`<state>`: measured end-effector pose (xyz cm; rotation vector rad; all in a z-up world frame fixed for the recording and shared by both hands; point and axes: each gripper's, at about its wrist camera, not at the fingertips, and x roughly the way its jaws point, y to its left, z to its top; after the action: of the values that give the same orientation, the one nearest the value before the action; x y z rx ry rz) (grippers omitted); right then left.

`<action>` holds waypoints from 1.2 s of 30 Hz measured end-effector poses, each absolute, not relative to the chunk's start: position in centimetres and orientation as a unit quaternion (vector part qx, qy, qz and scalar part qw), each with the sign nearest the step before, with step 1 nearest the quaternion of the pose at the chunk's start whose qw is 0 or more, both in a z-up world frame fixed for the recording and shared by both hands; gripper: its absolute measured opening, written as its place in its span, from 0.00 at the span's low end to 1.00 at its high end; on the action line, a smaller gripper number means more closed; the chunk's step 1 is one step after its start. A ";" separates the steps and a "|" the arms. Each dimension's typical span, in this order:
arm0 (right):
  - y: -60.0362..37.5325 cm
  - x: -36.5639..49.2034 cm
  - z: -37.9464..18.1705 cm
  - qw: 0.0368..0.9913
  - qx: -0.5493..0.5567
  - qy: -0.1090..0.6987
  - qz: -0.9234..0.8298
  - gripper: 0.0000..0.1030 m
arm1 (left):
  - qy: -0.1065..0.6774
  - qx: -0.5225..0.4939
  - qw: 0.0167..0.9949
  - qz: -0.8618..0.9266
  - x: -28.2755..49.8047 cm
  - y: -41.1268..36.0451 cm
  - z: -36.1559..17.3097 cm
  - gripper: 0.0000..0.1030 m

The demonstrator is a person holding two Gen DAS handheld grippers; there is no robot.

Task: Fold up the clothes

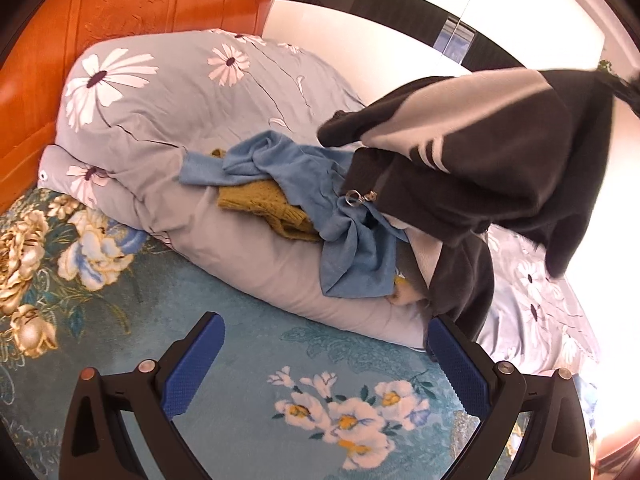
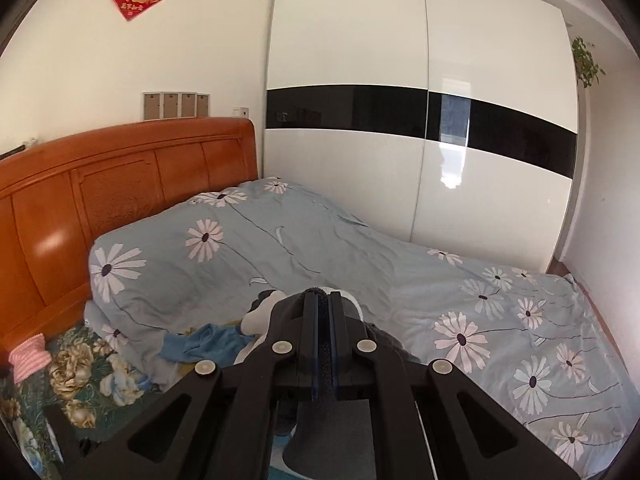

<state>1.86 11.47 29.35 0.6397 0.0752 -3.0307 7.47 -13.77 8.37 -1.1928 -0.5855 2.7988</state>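
A dark grey and white fleece jacket (image 1: 480,168) hangs in the air at the right of the left wrist view, its zipper pull (image 1: 356,198) dangling. My right gripper (image 2: 323,300) is shut on the jacket's fabric (image 2: 324,412), which runs between the fingers and drapes below. My left gripper (image 1: 324,344) is open and empty, low over the teal floral blanket (image 1: 248,360), its right finger close to the jacket's hanging end. A blue garment (image 1: 288,168) and a mustard knit sweater (image 1: 264,204) lie crumpled on the grey daisy duvet (image 1: 168,112). The blue garment also shows in the right wrist view (image 2: 204,344).
An orange wooden headboard (image 2: 120,184) stands at the left. A white wardrobe with a black band (image 2: 420,120) stands beyond the bed. The daisy duvet (image 2: 320,248) is bunched along the far side of the bed. A pink striped cloth (image 2: 30,356) lies by the headboard.
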 end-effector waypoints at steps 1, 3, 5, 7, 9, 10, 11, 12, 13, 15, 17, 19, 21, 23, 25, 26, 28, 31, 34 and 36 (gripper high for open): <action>11.0 3.1 29.2 0.033 0.208 0.022 -0.977 0.04 | -0.192 -0.387 0.019 0.902 7.8 -14.1 8.3 1.00; 9.6 5.3 28.1 0.059 0.224 0.025 -0.973 0.04 | -0.199 -0.390 0.014 0.899 8.3 -14.6 8.2 1.00; 7.6 7.2 26.0 0.088 0.251 0.034 -0.963 0.04 | -0.205 -0.394 0.009 0.896 8.9 -15.2 8.1 1.00; 5.5 7.7 22.7 0.111 0.292 0.048 -0.949 0.04 | -0.212 -0.398 0.004 0.893 9.4 -15.8 8.1 1.00; 3.8 7.9 19.1 0.130 0.334 0.049 -0.932 0.04 | -0.218 -0.401 -0.001 0.890 10.0 -16.3 8.0 1.00; 3.1 7.8 17.1 0.137 0.357 0.043 -0.923 0.04 | -0.221 -0.403 -0.004 0.888 10.3 -16.6 7.9 1.00; 2.5 7.7 15.2 0.145 0.379 0.036 -0.913 0.04 | -0.224 -0.405 -0.006 0.886 10.5 -16.9 7.9 1.00; 2.2 7.0 13.1 0.148 0.404 0.025 -0.902 0.04 | -0.227 -0.406 -0.009 0.885 10.8 -17.2 7.8 1.00; 2.2 6.5 11.4 0.150 0.425 0.016 -0.892 0.04 | -0.231 -0.408 -0.011 0.883 11.1 -17.5 7.8 1.00; 1.7 6.3 8.2 0.150 0.460 0.010 -0.875 0.04 | -0.237 -0.412 -0.016 0.880 11.7 -18.0 7.7 1.00; 1.7 6.2 5.5 0.146 0.489 0.014 -0.860 0.05 | -0.246 -0.416 -0.017 0.875 11.7 -18.2 7.4 1.00; 2.1 6.3 4.0 0.145 0.512 0.018 -0.846 0.06 | -0.258 -0.420 -0.011 0.870 10.8 -17.9 6.6 1.00; 2.7 6.5 4.2 0.147 0.512 0.028 -0.846 0.06 | -0.265 -0.425 -0.006 0.866 9.6 -17.7 6.0 1.00; 3.3 6.7 5.4 0.147 0.502 0.042 -0.851 0.09 | -0.272 -0.429 -0.002 0.861 8.1 -17.5 5.2 1.00; 4.4 6.7 7.2 0.156 0.485 0.044 -0.859 0.26 | -0.283 -0.433 0.002 0.856 6.4 -17.8 4.1 1.00; 4.8 6.4 8.0 0.156 0.476 0.044 -0.864 0.37 | -0.290 -0.436 0.003 0.852 5.6 -18.0 3.4 1.00; 5.5 4.7 9.5 0.139 0.452 0.061 -0.879 0.42 | -0.302 -0.449 -0.004 0.841 3.9 -18.2 1.9 1.00; 5.8 1.2 11.3 0.114 0.423 0.084 -0.895 0.42 | -0.324 -0.468 -0.014 0.822 2.1 -18.6 -0.4 0.99; 4.8 -2.9 12.4 0.132 0.402 0.101 -0.900 0.53 | -0.340 -0.475 -0.020 0.811 1.2 -19.2 -2.0 0.99; 3.0 -5.7 12.7 0.153 0.392 0.131 -0.898 0.56 | -0.345 -0.480 -0.025 0.806 0.7 -19.5 -2.9 0.99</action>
<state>-5.71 3.03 12.68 1.1246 0.3764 -2.5749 0.71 -19.52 -2.93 -1.5327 -1.0997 2.5738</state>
